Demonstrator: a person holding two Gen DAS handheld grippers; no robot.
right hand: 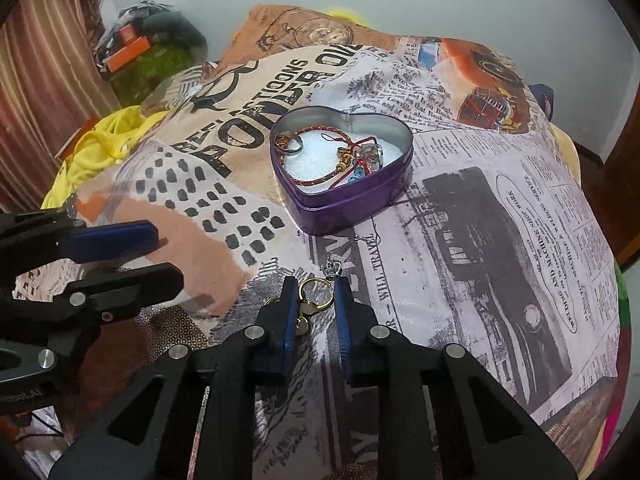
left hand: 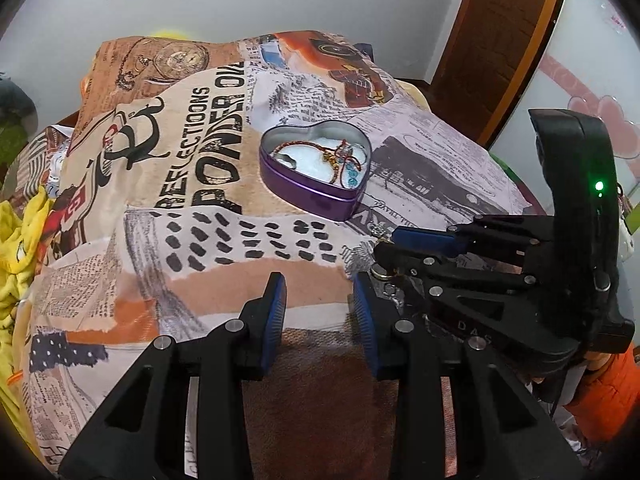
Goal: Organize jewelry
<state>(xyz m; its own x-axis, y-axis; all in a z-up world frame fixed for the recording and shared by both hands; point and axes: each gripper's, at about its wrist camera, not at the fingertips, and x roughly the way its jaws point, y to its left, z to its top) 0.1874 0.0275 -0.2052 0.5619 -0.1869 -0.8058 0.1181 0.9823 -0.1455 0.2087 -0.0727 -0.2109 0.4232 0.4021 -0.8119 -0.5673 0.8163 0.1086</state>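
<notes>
Both grippers hover low over a bed spread with a newspaper-print cloth (right hand: 480, 208). From its own wrist view, the right gripper (right hand: 314, 300) has its blue-padded jaws apart, straddling a gold ring (right hand: 317, 294) that lies on the cloth between the fingertips; the pads do not appear to press on it. More small gold pieces (right hand: 301, 318) sit just beside the ring, partly hidden behind the left-hand pad, and a tiny silver crown-shaped charm (right hand: 334, 269) lies just ahead of the fingertips. Further ahead on the cloth stands the purple heart-shaped tin (right hand: 352, 206), open at the top, lined with something white, and holding a red braided bracelet (right hand: 320, 148) with gold beads, a metal ring (right hand: 294, 146) at its left lobe, and some clear and blue bits near the right side. The left gripper (left hand: 320, 296) is seen from its own camera with jaws apart and nothing between them, hanging above the bare cloth nearer than the tin (left hand: 316, 194). In that view the right gripper (left hand: 380, 256) reaches in from the right, its tips down by the cloth where a small round gold piece (left hand: 378, 271) shows beneath them. A yellow garment (right hand: 100, 140) lies crumpled at the bed's far left edge.
</notes>
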